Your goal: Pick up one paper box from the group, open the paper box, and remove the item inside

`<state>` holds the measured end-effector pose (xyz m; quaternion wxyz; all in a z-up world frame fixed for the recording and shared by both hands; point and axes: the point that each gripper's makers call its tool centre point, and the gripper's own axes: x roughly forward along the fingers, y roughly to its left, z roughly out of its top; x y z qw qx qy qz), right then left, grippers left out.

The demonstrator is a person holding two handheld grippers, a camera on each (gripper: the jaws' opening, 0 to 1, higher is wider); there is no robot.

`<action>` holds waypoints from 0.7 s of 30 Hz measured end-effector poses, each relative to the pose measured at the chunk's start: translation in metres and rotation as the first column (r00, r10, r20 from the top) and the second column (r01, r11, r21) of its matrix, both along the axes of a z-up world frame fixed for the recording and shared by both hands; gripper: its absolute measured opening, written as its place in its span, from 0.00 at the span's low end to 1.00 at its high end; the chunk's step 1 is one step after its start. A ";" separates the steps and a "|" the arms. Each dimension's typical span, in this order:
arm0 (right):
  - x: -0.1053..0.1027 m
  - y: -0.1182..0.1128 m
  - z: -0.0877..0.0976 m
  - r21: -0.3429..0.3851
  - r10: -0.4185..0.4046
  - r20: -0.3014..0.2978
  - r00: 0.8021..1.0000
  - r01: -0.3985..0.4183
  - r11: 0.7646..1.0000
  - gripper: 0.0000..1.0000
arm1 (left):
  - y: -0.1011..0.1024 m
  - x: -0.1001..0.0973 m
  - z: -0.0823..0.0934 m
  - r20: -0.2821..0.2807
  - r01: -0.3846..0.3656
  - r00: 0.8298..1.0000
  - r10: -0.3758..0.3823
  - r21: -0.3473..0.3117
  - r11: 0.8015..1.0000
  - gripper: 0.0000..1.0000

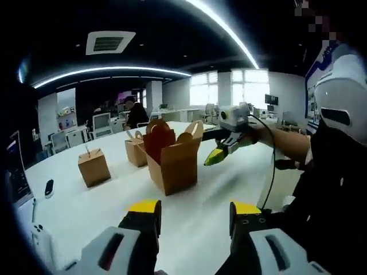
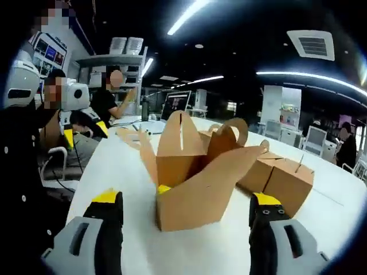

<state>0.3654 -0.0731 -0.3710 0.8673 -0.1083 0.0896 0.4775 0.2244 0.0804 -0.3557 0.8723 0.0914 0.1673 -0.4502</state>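
Both grippers are held apart-jawed and empty — the left gripper (image 1: pixel 195 213) before the opened paper box (image 1: pixel 174 154), the right gripper (image 2: pixel 186 209) flanking that box (image 2: pixel 198 175). Closed boxes (image 1: pixel 94 167) are seen beside it on the white table (image 1: pixel 200 206).

Straight ahead of the left gripper's jaws the opened box (image 1: pixel 174 154) sits on the table (image 1: pixel 218 195), two closed boxes (image 1: pixel 94 167) behind and left of it, the right gripper (image 1: pixel 215 157) just right of its flaps.
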 end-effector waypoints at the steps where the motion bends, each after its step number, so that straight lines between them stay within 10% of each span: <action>1: 0.004 0.002 -0.002 0.005 0.006 -0.002 1.000 -0.006 1.000 0.91 | 0.001 -0.001 -0.002 -0.005 -0.003 1.000 0.003 0.002 1.000 0.49; 21: 0.018 0.028 -0.015 0.086 0.123 -0.023 0.992 -0.121 0.989 0.74 | 0.000 -0.002 -0.004 -0.027 -0.020 0.999 0.019 -0.005 1.000 0.49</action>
